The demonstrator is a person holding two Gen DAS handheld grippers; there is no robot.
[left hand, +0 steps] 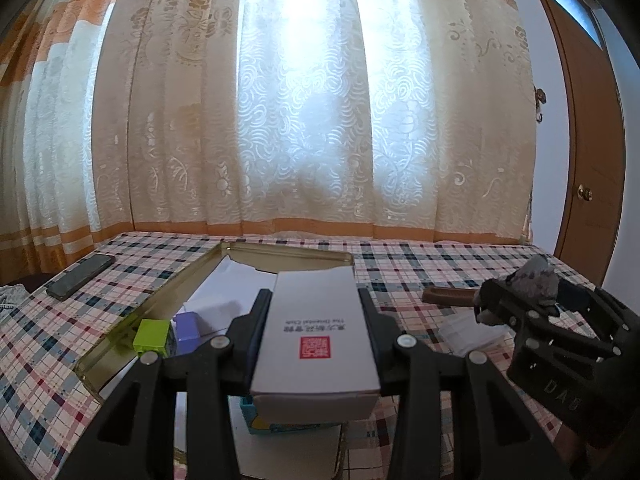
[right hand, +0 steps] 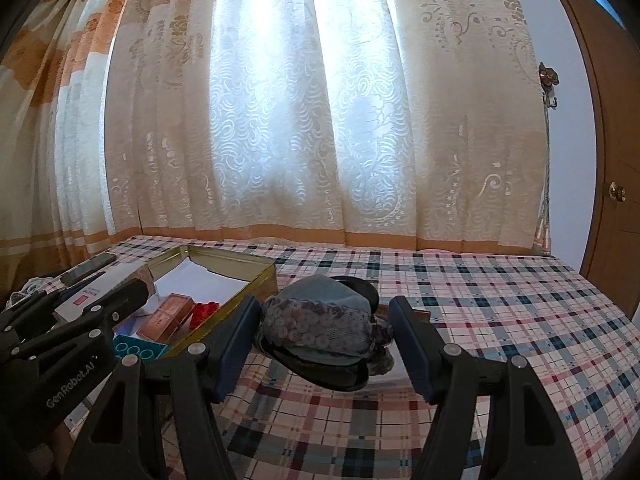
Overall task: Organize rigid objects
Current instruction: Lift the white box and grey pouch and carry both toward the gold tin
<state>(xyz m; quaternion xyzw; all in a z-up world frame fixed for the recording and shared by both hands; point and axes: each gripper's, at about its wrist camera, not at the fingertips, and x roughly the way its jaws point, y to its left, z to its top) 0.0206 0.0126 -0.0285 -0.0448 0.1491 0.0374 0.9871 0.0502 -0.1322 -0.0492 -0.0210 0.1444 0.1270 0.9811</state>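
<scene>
White cardboard box (left hand: 316, 336) sits clenched in our left tool (left hand: 316, 328), its long axis pointing forward, directly above the gold tin (left hand: 288, 251) on the plaid surface (right hand: 500, 300). Right of the tin, our right tool (right hand: 320, 344) straddles a sequined pouch (right hand: 320, 324), contact unclear.

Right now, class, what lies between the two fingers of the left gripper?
A white box with a red seal fills the gap of the left gripper, both fingers pressed against its sides, above the open gold tin. The left wrist view shows this.
</scene>
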